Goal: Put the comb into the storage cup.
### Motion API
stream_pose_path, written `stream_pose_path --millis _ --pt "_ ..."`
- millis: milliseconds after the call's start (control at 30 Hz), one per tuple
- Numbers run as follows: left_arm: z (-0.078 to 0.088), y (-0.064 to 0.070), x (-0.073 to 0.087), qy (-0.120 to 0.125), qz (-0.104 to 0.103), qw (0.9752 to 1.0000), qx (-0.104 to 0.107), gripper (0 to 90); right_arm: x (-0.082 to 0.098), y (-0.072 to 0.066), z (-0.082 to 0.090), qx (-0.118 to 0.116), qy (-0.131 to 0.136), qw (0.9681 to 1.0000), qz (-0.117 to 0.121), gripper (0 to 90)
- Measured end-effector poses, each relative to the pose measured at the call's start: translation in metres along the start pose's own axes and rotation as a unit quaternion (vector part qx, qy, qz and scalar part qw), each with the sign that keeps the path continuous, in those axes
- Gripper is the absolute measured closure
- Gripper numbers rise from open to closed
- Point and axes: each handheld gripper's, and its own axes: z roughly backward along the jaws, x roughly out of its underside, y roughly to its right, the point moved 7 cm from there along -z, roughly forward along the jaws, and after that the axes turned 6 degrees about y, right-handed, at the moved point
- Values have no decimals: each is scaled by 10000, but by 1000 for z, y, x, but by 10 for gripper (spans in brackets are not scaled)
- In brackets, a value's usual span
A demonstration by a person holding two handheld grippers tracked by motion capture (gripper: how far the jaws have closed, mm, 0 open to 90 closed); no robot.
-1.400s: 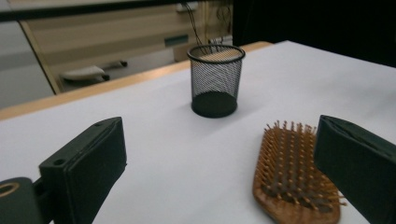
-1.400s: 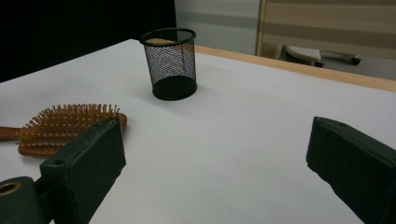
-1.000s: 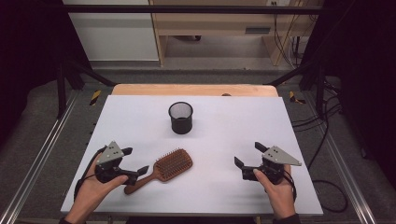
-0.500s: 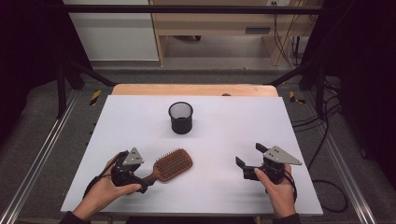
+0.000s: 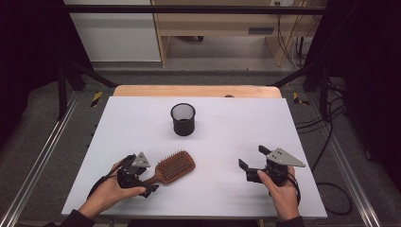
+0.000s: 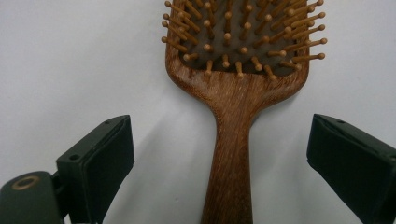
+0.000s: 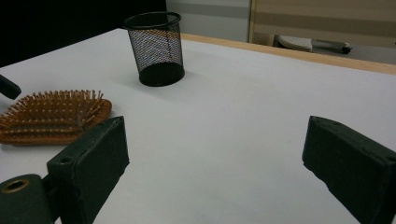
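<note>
The table (image 5: pixel 142 118) is largely bare. A cup (image 5: pixel 183 119) stands near centre, back. The brush (image 5: pixel 172 168) lies front-left; its handle is straddled, untouched, by the spread left gripper (image 6: pixel 219 154). The right gripper (image 5: pixel 249 164) is held released front-right.

Brown wooden hairbrush (image 5: pixel 172 168), black mesh cup (image 5: pixel 183 119)

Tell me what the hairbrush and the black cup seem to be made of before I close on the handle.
Hairbrush: looks like wood, dark brown with visible grain and a slight sheen; the pins look wooden too, round-tipped, set in a dull grey pad, possibly rubber. Black cup: appears to be metal wire mesh, matte black, since you can see through its wall, with a solid rim and base.
</note>
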Motion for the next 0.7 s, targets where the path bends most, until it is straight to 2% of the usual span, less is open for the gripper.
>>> stream_pose_path --millis 300,600,700 --pt "-5 4 -2 -124 -82 9998 117 106 0 1 0 -5 3 10000 -35 69" --pt "-8 6 1 -242 -94 9993 269 241 1 1 0 5 -5 10000 -33 70" --pt "-6 6 0 -245 -86 9992 312 327 1 1 0 -5 -14 10000 -32 70"
